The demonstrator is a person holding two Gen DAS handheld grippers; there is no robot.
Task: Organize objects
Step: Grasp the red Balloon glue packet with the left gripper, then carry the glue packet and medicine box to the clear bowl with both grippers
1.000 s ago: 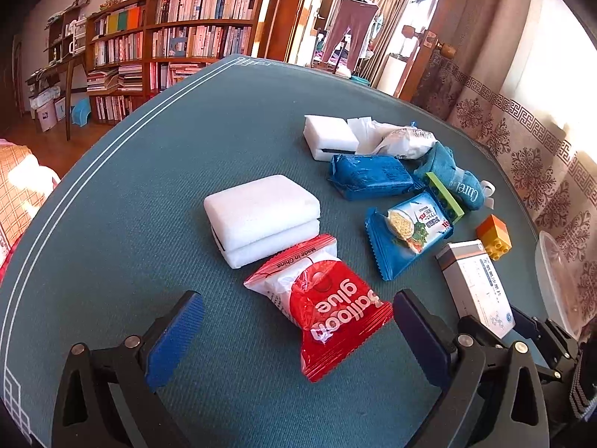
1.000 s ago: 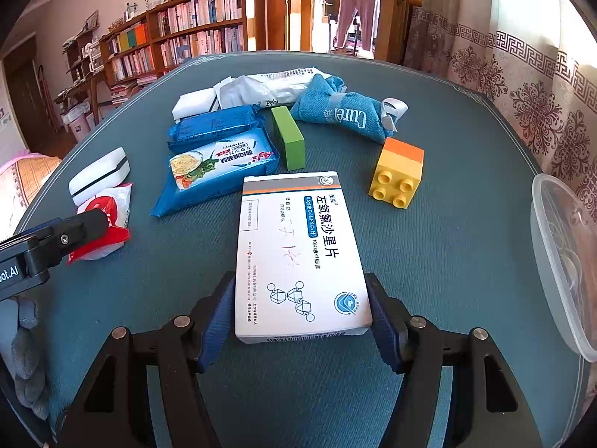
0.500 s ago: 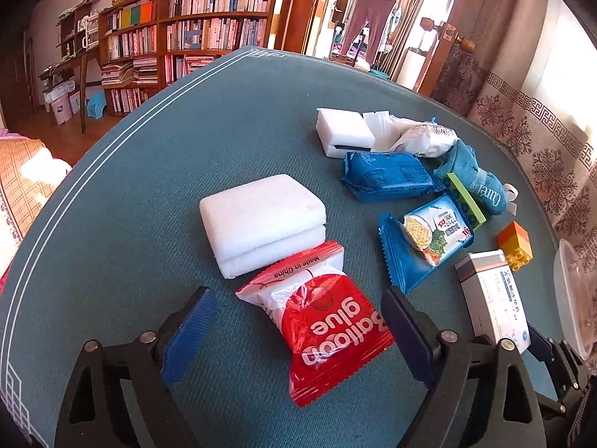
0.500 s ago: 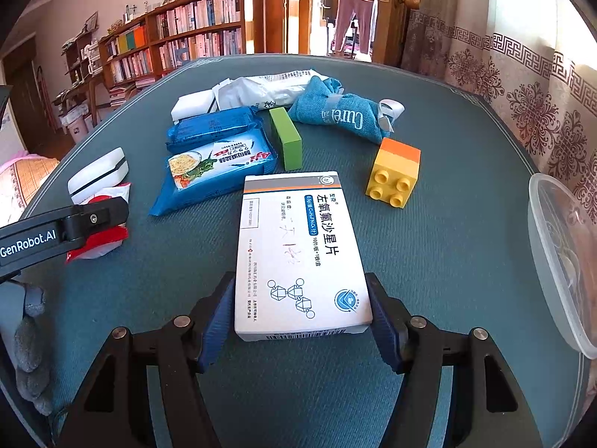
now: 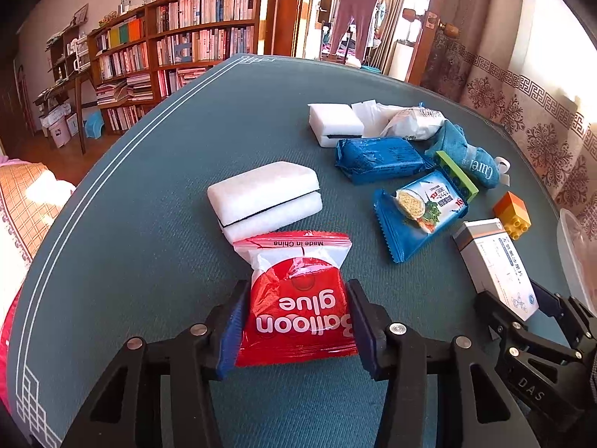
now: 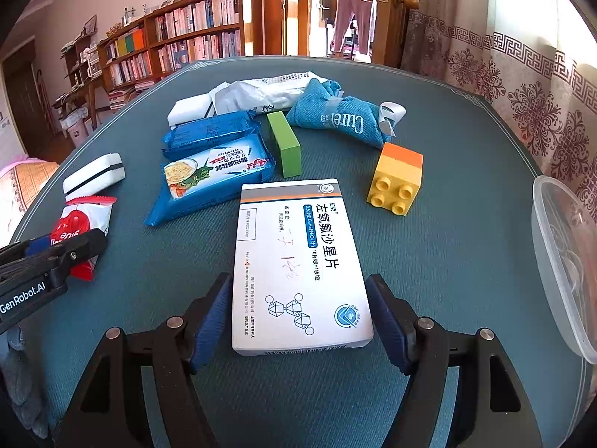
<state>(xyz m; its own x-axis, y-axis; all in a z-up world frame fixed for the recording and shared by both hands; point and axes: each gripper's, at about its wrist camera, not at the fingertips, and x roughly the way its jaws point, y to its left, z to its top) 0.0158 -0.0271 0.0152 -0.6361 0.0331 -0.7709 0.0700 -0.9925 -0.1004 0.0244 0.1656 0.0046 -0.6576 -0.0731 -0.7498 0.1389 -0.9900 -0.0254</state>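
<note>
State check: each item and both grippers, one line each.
left gripper: jaws closing, pads against the balloon glue packet
balloon glue packet: flat on table, sealed
right gripper: jaws opening, straddling the medicine box
medicine box: flat, closed, label up
clear container: open, no lid visible
yellow block: on its side, studs toward camera

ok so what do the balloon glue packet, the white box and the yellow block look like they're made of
Balloon glue packet: thin glossy plastic film, judging by its crinkles, glare and crimped end.
White box: printed cardboard by the look of it, matte to slightly satin, with sharp folded edges and flat faces.
Yellow block: apparently hard moulded plastic, smooth with a slight sheen, with round studs and an orange layer.
</note>
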